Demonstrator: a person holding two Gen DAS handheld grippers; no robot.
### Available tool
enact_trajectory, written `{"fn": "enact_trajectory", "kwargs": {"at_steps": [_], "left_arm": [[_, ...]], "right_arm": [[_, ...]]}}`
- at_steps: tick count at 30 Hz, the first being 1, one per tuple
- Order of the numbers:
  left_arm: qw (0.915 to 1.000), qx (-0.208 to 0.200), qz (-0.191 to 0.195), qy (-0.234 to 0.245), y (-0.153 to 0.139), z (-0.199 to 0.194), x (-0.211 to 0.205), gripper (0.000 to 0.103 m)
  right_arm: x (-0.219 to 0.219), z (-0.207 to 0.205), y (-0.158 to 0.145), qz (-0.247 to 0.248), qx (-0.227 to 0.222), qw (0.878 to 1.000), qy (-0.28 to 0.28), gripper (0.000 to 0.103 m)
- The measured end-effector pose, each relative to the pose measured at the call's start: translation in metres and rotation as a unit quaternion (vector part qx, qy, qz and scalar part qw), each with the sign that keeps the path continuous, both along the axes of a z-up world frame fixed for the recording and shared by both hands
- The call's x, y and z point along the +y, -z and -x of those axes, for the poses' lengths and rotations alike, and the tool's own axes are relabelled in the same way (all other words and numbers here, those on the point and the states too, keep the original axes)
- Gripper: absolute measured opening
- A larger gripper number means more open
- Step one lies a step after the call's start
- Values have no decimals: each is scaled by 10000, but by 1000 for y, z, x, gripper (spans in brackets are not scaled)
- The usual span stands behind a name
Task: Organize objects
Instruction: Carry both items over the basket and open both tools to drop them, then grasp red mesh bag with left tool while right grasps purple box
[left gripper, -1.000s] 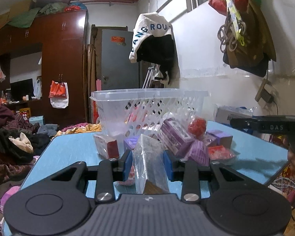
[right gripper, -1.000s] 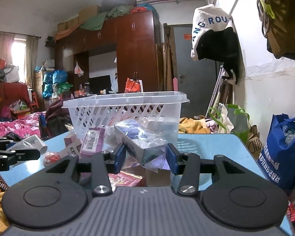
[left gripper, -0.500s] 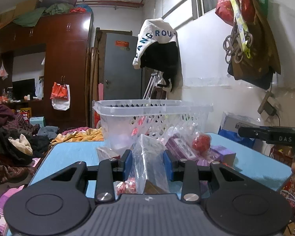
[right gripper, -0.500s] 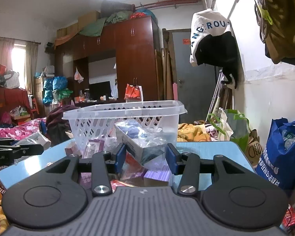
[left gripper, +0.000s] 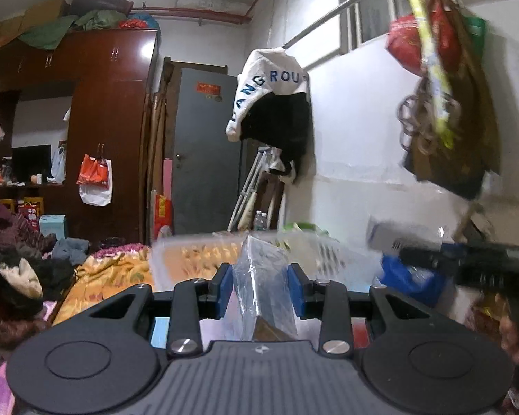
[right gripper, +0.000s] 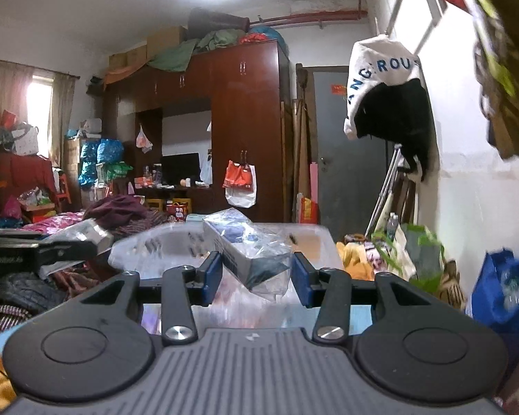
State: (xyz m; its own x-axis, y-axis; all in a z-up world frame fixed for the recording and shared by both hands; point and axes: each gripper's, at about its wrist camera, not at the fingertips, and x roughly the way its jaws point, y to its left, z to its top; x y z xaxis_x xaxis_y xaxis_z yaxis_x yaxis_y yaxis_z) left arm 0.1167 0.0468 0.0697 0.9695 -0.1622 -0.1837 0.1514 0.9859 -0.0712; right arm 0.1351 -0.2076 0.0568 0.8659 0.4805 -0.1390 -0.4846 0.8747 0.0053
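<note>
My left gripper (left gripper: pixel 259 288) is shut on a clear plastic-wrapped packet (left gripper: pixel 263 290) and holds it raised, just in front of the rim of the white plastic basket (left gripper: pixel 332 256). My right gripper (right gripper: pixel 256 278) is shut on a plastic-wrapped box (right gripper: pixel 245 245), white and blue, also raised at the height of the basket's rim (right gripper: pixel 145 245). The right gripper shows at the right edge of the left wrist view (left gripper: pixel 467 259). The left gripper shows at the left edge of the right wrist view (right gripper: pixel 34 254). Both views are blurred by motion.
A strip of blue table (right gripper: pixel 360 311) shows below the right gripper. A white wall with hanging bags (left gripper: pixel 443 103) is at the right. A blue bag (right gripper: pixel 501 290) stands beside the table. Clothes and bedding (left gripper: pixel 97 276) lie beyond the table's far left.
Both grippers have risen with their loads. The basket has dropped lower in both views, and the loose items on the table have gone out of sight below the grippers.
</note>
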Motion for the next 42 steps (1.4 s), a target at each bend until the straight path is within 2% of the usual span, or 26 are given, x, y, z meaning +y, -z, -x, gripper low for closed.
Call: {"fn": "enact_trajectory", "kwargs": {"at_steps": [3,6,8,10,11,12,13,14,16,19,21,24,26,28,30,32,34,39,42], "left_arm": [[9991,414,35,31,-20,-54,-3,39],[9963,848,52,-147,-18,-100,-5,39],[9942,1066,60,-95,-12,-120,-6,39],[9950,963,108,-230,-7,-128,-2,49],[9955,905,114,-255,-5,-130,-1,69],[9955,890,122,-304,-3,-134,2,84],[9953,891,124,-363,-2,-134,6,84],[9947,892,109,-502,-1,-133,9,84],[9932,868,-20,-777,2,-118,13,84],[9972,555,-35,-494,9,-71,21,86],[9977,571,-85,-353,23,-42,25,90],[9969,751,-84,-236,52,-11,29,90],[9964,843,71,-56,68,0,33,90],[9958,905,147,-14,81,6,36,90],[9948,1021,-43,-60,88,5,33,90],[9940,1054,-248,-150,93,5,29,90],[9932,1102,-360,-143,96,5,29,90],[9903,1231,-603,-243,102,8,28,90],[9895,1262,-693,-134,104,11,23,90]], "right_arm": [[21,-37,-20,79,217,9997,-110,47],[44,-75,-24,377,480,9981,-10,47],[55,-93,-19,563,607,9965,93,47],[61,-101,-13,674,708,9952,23,48],[62,-102,-12,671,666,9955,-6,49],[63,-99,-10,672,591,9960,-12,65],[62,-98,-9,709,569,9959,-4,92],[60,-94,-8,741,538,9958,38,99],[48,-84,-8,646,419,9969,185,103],[13,-58,2,258,396,9984,296,103],[-11,-42,20,46,524,9980,359,103],[-33,-28,53,166,829,9953,471,103],[-42,-25,70,238,1064,9927,512,103],[-46,-25,74,172,1229,9912,466,92],[-45,-25,78,192,1331,9906,258,85],[-38,-27,80,320,1374,9899,157,83],[-31,-31,82,486,1413,9887,106,76],[-30,-33,90,444,1517,9874,-76,70],[-31,-31,92,427,1529,9872,-132,62]]}}
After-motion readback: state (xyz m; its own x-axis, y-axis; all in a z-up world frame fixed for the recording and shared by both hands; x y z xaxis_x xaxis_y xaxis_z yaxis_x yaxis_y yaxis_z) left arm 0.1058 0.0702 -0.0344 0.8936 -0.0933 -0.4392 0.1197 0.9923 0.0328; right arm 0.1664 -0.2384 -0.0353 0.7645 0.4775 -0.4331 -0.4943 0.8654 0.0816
